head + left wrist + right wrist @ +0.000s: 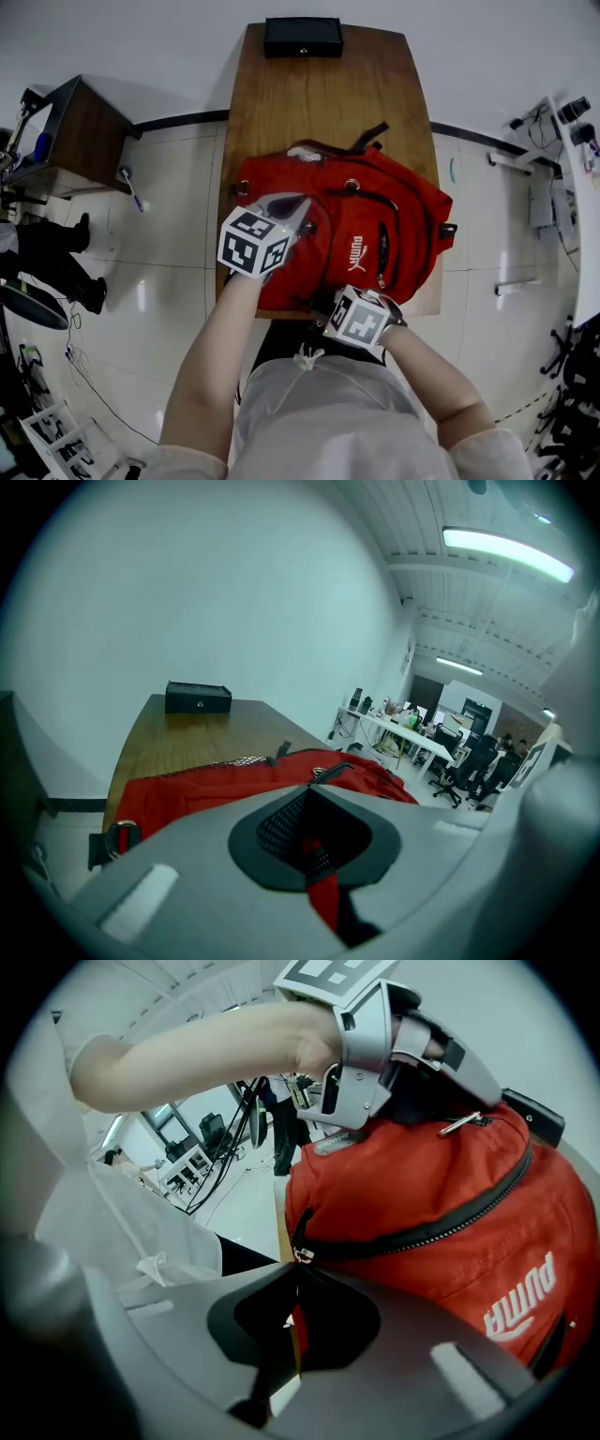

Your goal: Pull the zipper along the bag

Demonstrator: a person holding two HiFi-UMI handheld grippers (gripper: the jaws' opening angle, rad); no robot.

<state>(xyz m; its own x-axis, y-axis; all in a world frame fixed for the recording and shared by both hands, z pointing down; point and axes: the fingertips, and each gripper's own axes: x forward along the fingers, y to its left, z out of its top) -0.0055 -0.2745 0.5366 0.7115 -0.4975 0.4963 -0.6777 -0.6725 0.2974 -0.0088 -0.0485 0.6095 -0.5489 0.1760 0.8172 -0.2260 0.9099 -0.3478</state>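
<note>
The red bag (394,211) lies on the wooden bench (319,103), toward its near edge. A black box (302,37) sits at the far edge. The left gripper (314,841) has its jaws closed on a fold of the bag's red fabric on the bag's left side. The right gripper (295,1307) has its jaws closed on the zipper pull (302,1254) at the near end of the zipper track (422,1232).

left gripper (292,208): grey shell, white cube (253,242) with black square markers | right gripper (328,305): same grey shell, matching marker cube | clothing: pale short-sleeved top (319,412), white drawstring (307,356)
</note>
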